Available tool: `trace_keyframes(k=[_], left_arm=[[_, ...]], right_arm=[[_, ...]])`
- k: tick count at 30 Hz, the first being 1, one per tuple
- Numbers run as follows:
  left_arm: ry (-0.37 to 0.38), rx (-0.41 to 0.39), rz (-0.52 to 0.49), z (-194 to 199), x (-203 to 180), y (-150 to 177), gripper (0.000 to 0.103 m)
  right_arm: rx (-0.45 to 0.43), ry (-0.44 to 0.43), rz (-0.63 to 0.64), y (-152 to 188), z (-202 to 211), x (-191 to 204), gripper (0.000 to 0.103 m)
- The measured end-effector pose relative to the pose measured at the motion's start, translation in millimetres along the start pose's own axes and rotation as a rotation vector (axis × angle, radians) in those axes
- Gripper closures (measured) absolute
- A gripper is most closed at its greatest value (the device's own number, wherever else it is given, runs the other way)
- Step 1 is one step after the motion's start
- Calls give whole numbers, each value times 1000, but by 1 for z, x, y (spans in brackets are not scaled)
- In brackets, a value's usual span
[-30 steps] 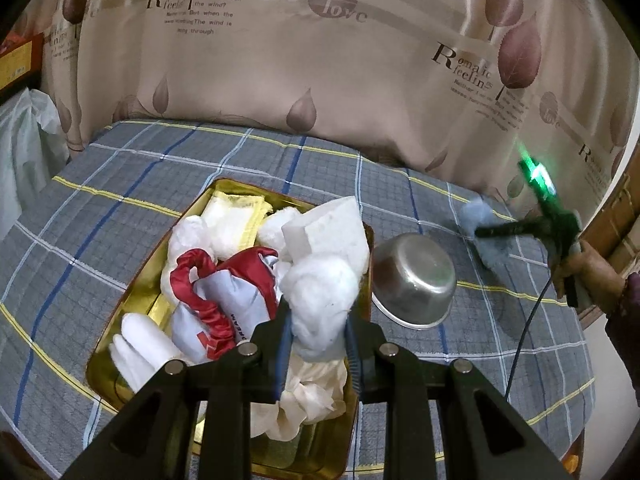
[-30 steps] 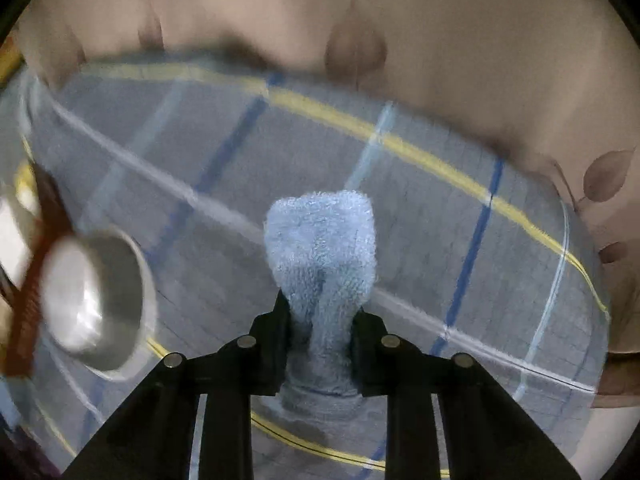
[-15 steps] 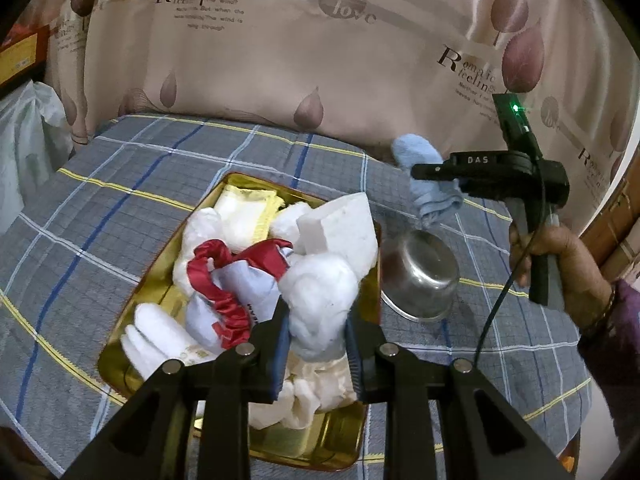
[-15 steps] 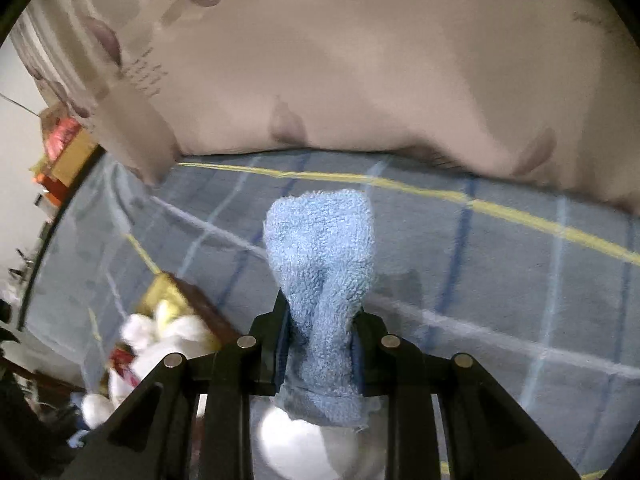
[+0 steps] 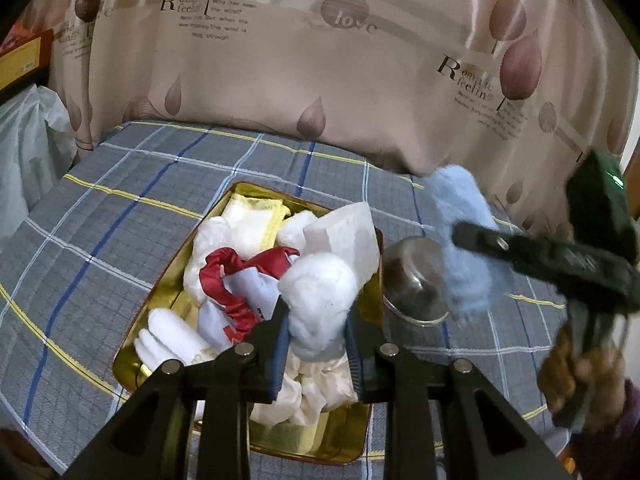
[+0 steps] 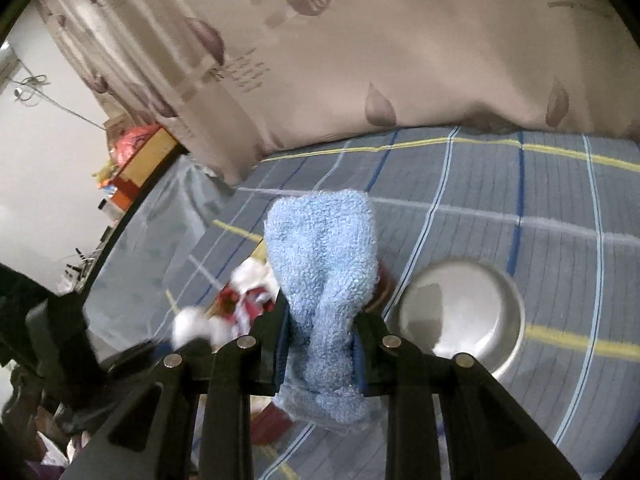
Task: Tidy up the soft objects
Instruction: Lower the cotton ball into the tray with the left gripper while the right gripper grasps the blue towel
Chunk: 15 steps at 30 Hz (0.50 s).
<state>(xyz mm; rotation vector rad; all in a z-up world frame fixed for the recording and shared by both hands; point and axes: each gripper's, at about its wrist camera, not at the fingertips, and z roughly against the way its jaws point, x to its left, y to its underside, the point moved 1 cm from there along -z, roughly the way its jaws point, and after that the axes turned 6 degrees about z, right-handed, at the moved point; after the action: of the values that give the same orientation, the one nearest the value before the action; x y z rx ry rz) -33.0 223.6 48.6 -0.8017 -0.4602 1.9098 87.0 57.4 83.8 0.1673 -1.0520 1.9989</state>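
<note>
Swinging my right gripper [image 6: 320,344] over from the far bedspread, I now hold the blue towel [image 6: 322,264] clamped above the steel bowl [image 6: 460,316]. My left gripper [image 5: 316,336] stays pinched on the cotton ball [image 5: 320,300] over the gold tray [image 5: 168,292], so both drops look close.

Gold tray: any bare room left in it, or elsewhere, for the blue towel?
Gold tray is crowded; only its near right corner shows bare. Free: the checked cloth left of the tray, and behind the steel bowl.
</note>
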Motion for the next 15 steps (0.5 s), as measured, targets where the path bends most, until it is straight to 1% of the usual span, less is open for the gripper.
trace_keyframes(k=[4, 8, 11, 15], left_arm=[[0, 19, -17, -6, 0, 5, 77], [0, 36, -55, -16, -3, 7, 77], [-7, 42, -85, -28, -5, 5, 76], [11, 61, -80, -39, -6, 3, 76]], right_arm=[[-37, -10, -10, 31, 21, 13, 80], [-57, 21, -1, 54, 36, 20, 80], [-53, 31, -4, 68, 44, 22, 80], [-48, 45, -7, 78, 48, 21, 80]])
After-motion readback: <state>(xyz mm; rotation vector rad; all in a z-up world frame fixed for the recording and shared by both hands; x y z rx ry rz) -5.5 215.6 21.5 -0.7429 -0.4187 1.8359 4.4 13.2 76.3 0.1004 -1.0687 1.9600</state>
